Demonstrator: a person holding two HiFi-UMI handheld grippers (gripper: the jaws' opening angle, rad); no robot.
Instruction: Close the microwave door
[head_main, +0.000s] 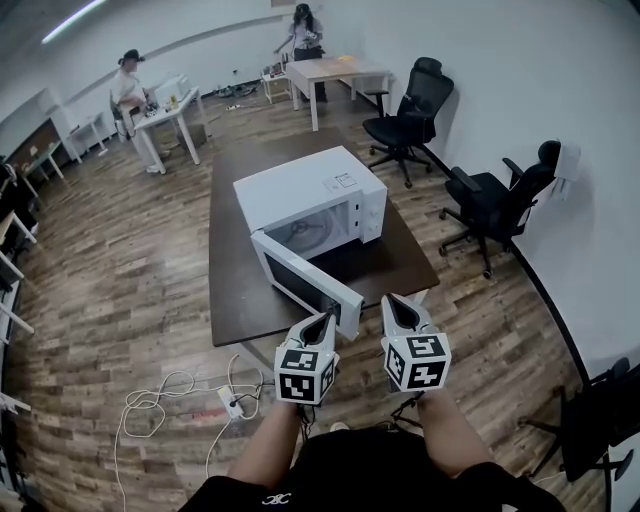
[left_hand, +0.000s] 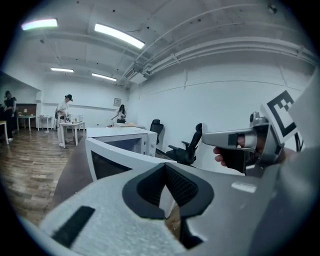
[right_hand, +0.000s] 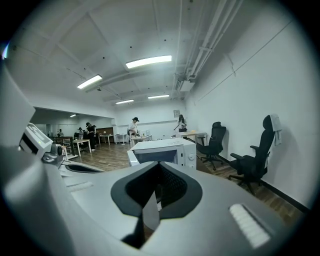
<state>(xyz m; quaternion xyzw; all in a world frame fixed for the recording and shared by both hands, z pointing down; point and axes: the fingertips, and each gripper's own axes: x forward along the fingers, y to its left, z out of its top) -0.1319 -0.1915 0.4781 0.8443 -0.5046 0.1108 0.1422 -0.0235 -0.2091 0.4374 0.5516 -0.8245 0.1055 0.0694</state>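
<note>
A white microwave (head_main: 312, 195) stands on a dark brown table (head_main: 232, 290). Its door (head_main: 303, 283) hangs open, swung out toward the table's front edge, with the dark window facing front-left. My left gripper (head_main: 324, 320) is shut and empty, just in front of the door's free end. In the left gripper view the gripper (left_hand: 165, 166) points at the door (left_hand: 112, 161), which fills the middle. My right gripper (head_main: 396, 304) is shut and empty, to the right of the door. The right gripper view looks over the gripper (right_hand: 159, 165) at the microwave (right_hand: 167, 150).
Two black office chairs (head_main: 412, 108) (head_main: 500, 200) stand right of the table near the white wall. White cables and a power strip (head_main: 232, 402) lie on the wooden floor at front left. Light tables (head_main: 335, 70) and people (head_main: 128, 85) are at the back.
</note>
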